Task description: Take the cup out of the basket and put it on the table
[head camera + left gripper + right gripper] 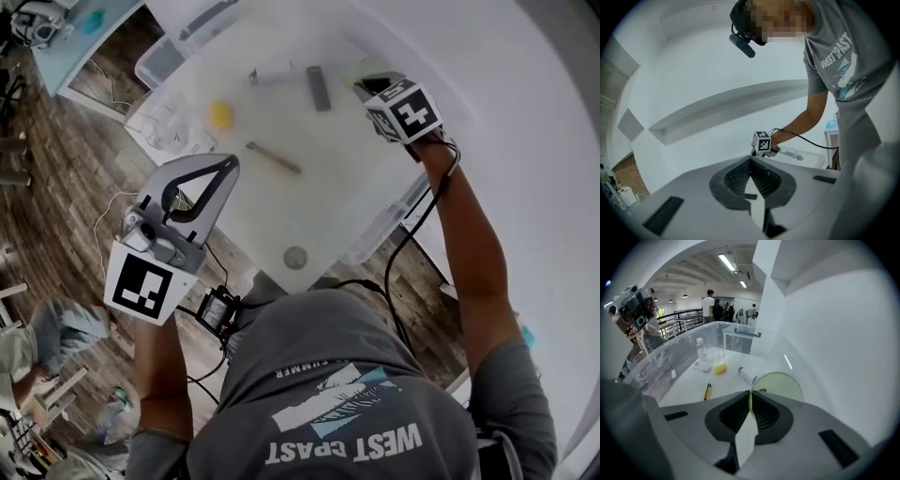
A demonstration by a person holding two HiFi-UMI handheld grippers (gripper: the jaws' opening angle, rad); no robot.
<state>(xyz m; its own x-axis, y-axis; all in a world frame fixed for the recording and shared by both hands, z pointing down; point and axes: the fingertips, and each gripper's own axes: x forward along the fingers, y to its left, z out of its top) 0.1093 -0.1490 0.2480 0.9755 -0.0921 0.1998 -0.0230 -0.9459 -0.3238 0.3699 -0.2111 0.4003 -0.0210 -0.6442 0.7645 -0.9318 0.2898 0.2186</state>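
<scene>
Wood floor (66,187) at left; held left gripper (225,167) above it, jaws pressed together on nothing. Rightward, clear basket (394,211) with yellow lump (220,114) and pen (274,157). Had right gripper (361,87) clamped on rim of green cup (780,385), inside basket's right corner.

Inside the basket (309,202), the cup (780,384) shows only its upper wall and rim; the right gripper (750,395) hides the rest. From the head view, that gripper's marker cube covers nearly all of the cup. The yellow lump (220,114) and grey disc (295,257) in the basket are too small to identify, as are the people (708,303) beyond the basket.
</scene>
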